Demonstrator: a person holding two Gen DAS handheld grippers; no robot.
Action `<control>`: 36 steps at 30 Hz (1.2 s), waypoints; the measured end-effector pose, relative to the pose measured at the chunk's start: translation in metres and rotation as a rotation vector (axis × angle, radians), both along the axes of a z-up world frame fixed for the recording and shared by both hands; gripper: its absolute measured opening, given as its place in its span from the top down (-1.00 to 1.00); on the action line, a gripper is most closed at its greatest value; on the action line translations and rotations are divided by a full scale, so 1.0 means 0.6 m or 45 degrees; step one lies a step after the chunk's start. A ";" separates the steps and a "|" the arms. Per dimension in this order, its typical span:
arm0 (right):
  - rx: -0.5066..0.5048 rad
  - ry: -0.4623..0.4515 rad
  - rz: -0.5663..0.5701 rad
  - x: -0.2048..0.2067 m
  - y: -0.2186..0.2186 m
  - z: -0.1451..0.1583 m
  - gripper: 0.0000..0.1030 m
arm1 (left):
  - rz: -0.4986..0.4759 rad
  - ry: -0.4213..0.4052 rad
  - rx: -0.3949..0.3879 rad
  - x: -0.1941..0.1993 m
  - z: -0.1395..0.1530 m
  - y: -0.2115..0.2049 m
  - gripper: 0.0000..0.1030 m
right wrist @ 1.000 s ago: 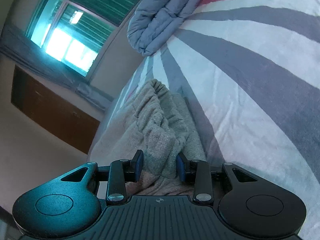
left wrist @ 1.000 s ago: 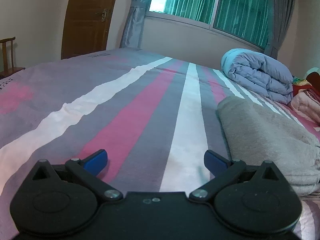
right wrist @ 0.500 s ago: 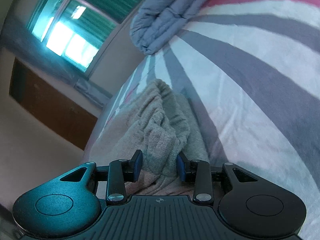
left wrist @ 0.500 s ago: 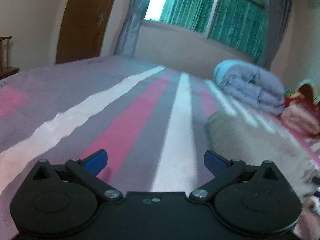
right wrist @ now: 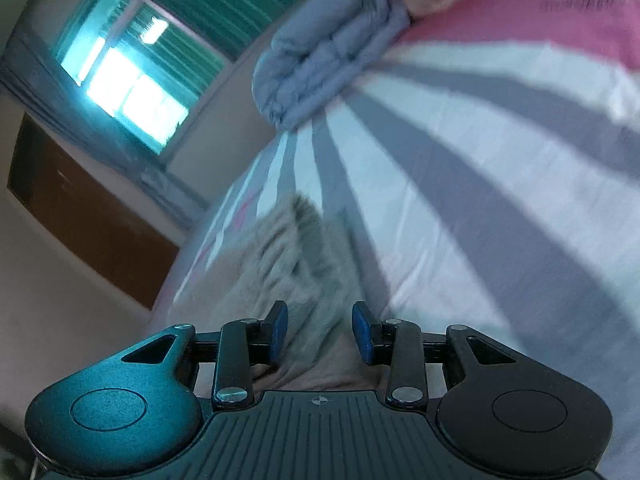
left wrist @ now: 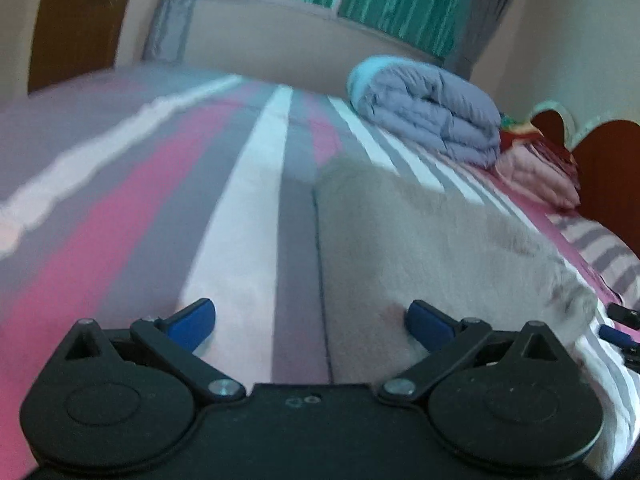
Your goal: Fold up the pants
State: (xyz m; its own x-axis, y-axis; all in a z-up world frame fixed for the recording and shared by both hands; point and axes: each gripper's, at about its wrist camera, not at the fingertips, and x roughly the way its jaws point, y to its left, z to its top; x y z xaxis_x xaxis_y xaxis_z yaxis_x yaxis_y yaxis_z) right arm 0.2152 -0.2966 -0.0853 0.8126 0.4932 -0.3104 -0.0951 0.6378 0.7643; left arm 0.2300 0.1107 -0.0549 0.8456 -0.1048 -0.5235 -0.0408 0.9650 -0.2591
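Pants [left wrist: 432, 240], grey and fleecy, are lying folded on the striped bed [left wrist: 248, 216]. Right gripper [right wrist: 319, 334] is pinching their bunched edge; left gripper [left wrist: 310, 320], fingers spread, is straddling the near edge and should grip before lifting.

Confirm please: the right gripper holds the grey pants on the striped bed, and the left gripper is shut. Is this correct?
Not quite. The left gripper is wide open, as the left wrist view shows: its blue pads stand far apart over the bed, at the edge of the pants. The rest holds: the right gripper grips the pants.
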 end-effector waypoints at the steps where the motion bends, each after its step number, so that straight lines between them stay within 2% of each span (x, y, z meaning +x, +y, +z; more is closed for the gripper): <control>1: -0.002 -0.030 -0.018 -0.006 -0.009 0.005 0.29 | -0.003 -0.041 0.007 0.003 0.013 0.000 -0.87; 3: -0.006 -0.104 -0.013 -0.009 -0.017 0.021 0.29 | -0.030 -0.077 0.017 0.021 0.036 -0.005 -0.87; 6: -0.021 -0.181 0.067 0.004 0.003 0.041 0.30 | -0.065 -0.055 0.092 0.066 0.056 -0.023 -0.87; 8: -0.066 -0.215 0.131 0.016 0.029 0.047 0.30 | -0.091 -0.003 0.151 0.088 0.051 -0.038 -0.87; 10: -0.156 -0.218 0.181 0.032 0.059 0.042 0.30 | -0.094 0.129 0.259 0.117 0.027 -0.050 -0.88; 11: -0.227 -0.173 0.184 0.045 0.072 0.035 0.31 | -0.110 0.168 0.261 0.124 0.017 -0.050 -0.88; 13: -0.296 -0.095 0.195 0.066 0.086 0.021 0.38 | -0.116 0.131 0.224 0.121 0.020 -0.040 -0.86; 16: -0.281 -0.161 0.213 0.070 0.075 0.039 0.38 | -0.078 0.056 0.216 0.119 0.037 -0.031 -0.86; 18: -0.271 -0.240 0.198 0.073 0.068 0.055 0.38 | -0.057 0.016 0.164 0.125 0.046 -0.018 -0.87; 21: -0.258 -0.254 0.229 0.106 0.083 0.058 0.38 | -0.044 0.117 0.188 0.168 0.026 -0.019 -0.89; 22: -0.289 -0.221 0.241 0.119 0.094 0.051 0.38 | -0.062 0.179 0.191 0.183 0.012 -0.019 -0.89; 23: -0.351 -0.151 0.259 0.137 0.108 0.042 0.38 | -0.062 0.193 0.170 0.190 0.009 -0.017 -0.89; 24: -0.411 -0.079 0.281 0.153 0.119 0.031 0.38 | -0.053 0.174 0.146 0.192 0.015 -0.013 -0.89; 25: -0.413 -0.083 0.275 0.157 0.120 0.030 0.38 | -0.056 0.129 0.143 0.194 0.026 -0.010 -0.87; 27: -0.351 -0.155 0.261 0.161 0.110 0.046 0.38 | -0.054 0.040 0.151 0.198 0.043 -0.003 -0.87; 29: -0.307 -0.227 0.236 0.170 0.102 0.060 0.38 | -0.062 0.022 0.131 0.217 0.049 0.001 -0.87; 31: -0.290 -0.258 0.249 0.190 0.106 0.067 0.38 | -0.076 0.044 0.143 0.248 0.043 -0.001 -0.88; 32: -0.310 -0.259 0.257 0.201 0.114 0.067 0.38 | -0.084 0.079 0.171 0.261 0.034 -0.005 -0.89; 33: -0.358 -0.237 0.272 0.217 0.127 0.061 0.38 | -0.096 0.160 0.200 0.277 0.017 -0.011 -0.89; 35: -0.482 -0.077 0.308 0.257 0.151 0.032 0.38 | -0.126 0.234 0.169 0.290 -0.006 -0.013 -0.89; 36: -0.495 -0.052 0.304 0.262 0.157 0.021 0.38 | -0.118 0.227 0.158 0.284 -0.005 -0.013 -0.89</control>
